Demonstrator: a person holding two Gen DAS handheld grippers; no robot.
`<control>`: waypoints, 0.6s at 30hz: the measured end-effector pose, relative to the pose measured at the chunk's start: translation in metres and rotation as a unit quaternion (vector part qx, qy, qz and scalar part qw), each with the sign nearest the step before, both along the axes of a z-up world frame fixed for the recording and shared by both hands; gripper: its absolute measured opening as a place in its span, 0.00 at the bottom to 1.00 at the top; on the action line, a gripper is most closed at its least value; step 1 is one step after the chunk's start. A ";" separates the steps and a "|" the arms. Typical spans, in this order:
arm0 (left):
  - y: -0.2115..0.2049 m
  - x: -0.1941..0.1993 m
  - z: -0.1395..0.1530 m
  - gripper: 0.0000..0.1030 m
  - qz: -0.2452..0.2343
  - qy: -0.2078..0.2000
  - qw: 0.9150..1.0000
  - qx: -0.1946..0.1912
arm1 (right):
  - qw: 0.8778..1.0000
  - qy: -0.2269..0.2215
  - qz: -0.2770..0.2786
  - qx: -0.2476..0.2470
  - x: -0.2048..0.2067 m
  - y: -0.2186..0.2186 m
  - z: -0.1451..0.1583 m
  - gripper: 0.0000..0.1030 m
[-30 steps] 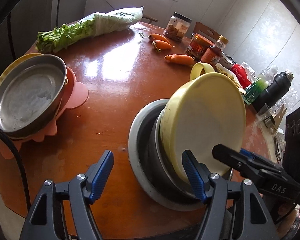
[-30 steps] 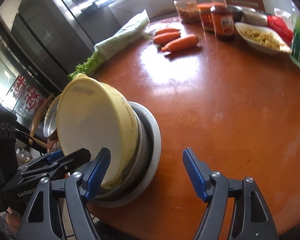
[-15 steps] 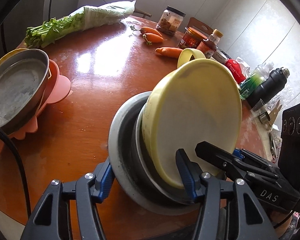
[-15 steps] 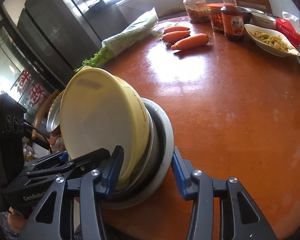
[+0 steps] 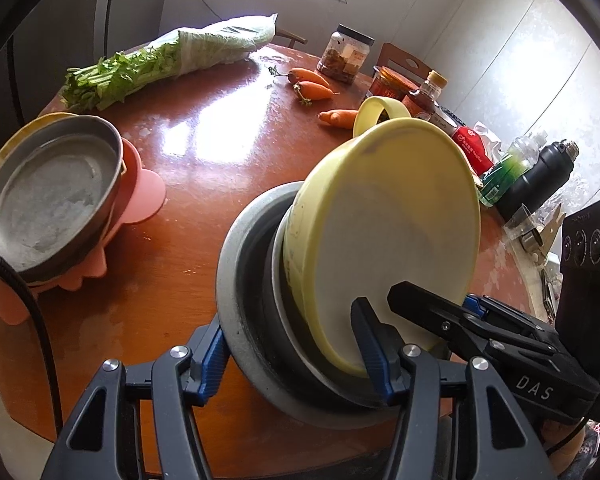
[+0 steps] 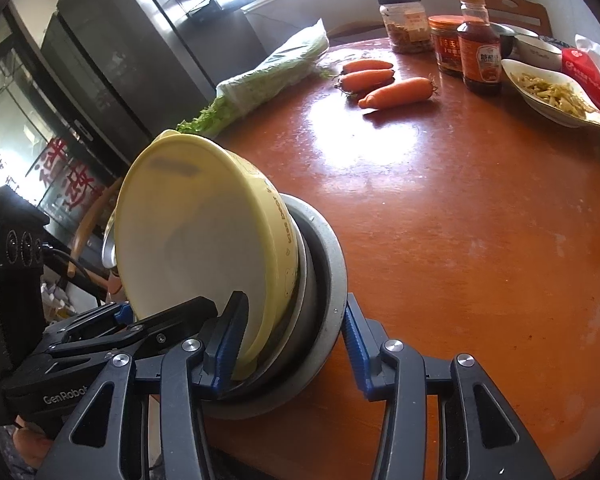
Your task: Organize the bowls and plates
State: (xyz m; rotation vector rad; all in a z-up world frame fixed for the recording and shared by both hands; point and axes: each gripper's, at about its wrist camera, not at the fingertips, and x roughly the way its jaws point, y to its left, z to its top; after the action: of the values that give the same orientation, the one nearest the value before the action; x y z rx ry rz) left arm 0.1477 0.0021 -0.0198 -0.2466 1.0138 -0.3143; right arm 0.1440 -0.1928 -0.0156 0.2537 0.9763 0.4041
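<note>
Pale yellow plastic, the yellow bowl (image 5: pixel 384 236) stands tilted on edge inside a nested stack of grey metal bowls (image 5: pixel 240 280) at the lower centre of both views, small printed lettering on its side, partly reading "kiss bear". The left hand-held gripper (image 5: pixel 296 350) pinches the stack, one blue pad outside the grey rim, the other on the yellow bowl's inner face. The right hand-held gripper (image 6: pixel 290 338) clamps the same stack likewise. At the left wrist view's left edge, a steel pan (image 5: pixel 48 200) sits on pink plates (image 5: pixel 144 188). The glossy reddish-brown tabletop (image 6: pixel 460 220) carries carrots (image 6: pixel 396 92), bagged greens (image 5: pixel 172 60), jars and a sauce bottle (image 6: pixel 480 52). The grippers read "DAS" and "GenRobot".
</note>
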 end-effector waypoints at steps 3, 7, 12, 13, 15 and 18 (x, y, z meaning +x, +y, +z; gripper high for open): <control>0.001 -0.001 0.001 0.56 0.001 -0.001 1.000 0.001 | 1.000 -0.002 0.003 -0.002 0.001 0.002 0.001 0.46; 0.003 -0.004 0.004 0.56 0.003 -0.004 1.000 0.000 | 1.000 -0.006 0.004 -0.003 0.000 0.005 0.003 0.46; 0.007 -0.006 0.010 0.56 0.006 -0.010 1.000 -0.001 | 1.000 -0.012 0.006 -0.003 0.002 0.008 0.007 0.46; 0.008 -0.006 0.011 0.56 0.006 -0.010 1.000 -0.001 | 1.000 -0.013 0.006 -0.004 0.002 0.009 0.009 0.46; 0.012 -0.006 0.014 0.56 0.008 -0.013 1.000 0.000 | 1.000 -0.015 0.009 -0.003 0.004 0.012 0.010 0.46; 0.019 -0.005 0.020 0.56 0.013 -0.017 1.000 0.000 | 1.000 -0.020 0.013 -0.002 0.008 0.020 0.016 0.46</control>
State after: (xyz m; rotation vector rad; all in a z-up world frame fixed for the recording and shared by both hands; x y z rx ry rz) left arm 0.1424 0.0214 0.0004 -0.2531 0.9763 -0.2944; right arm 0.1519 -0.1725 0.0007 0.2282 0.9423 0.4302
